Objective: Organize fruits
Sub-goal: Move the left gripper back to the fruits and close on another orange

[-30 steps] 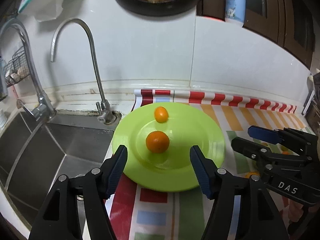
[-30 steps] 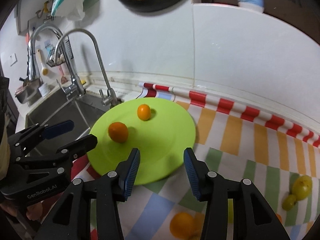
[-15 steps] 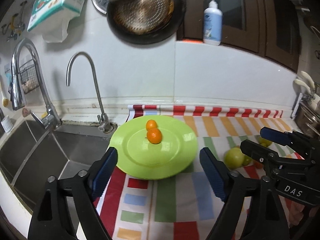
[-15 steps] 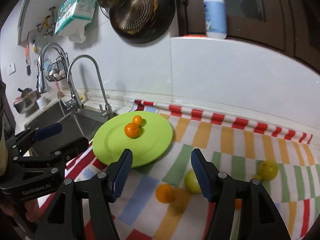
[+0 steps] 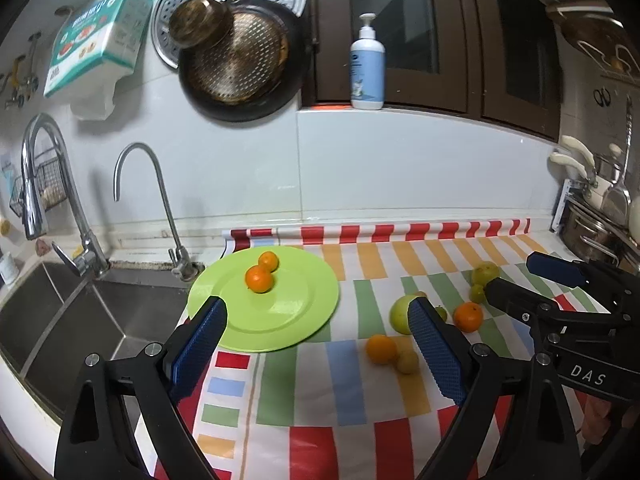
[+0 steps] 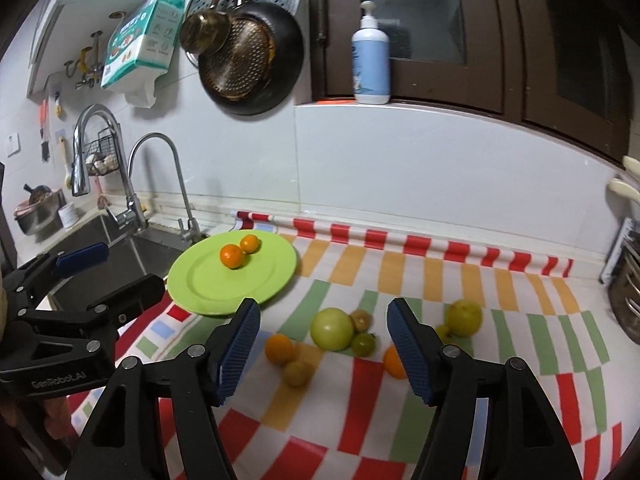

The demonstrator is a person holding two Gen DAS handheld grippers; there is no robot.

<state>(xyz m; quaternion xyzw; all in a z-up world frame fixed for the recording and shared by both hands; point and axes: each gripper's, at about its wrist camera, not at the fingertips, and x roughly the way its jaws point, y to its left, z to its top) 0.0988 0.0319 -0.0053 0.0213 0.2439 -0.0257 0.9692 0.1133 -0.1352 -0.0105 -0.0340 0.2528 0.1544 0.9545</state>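
A lime-green plate sits on the striped cloth beside the sink and holds two small oranges. Loose fruit lies on the cloth to its right: a large green fruit, an orange, another orange, a yellow-green fruit and several small ones. My left gripper is open and empty, raised in front of the plate. My right gripper is open and empty, raised over the loose fruit.
A steel sink with two taps lies left of the plate. The striped cloth covers the counter. Pans hang on the wall, a soap bottle stands on the ledge, and a dish rack stands at the far right.
Both grippers have pulled back and up from the plate, still open and empty. The loose fruit to the right has come into view.
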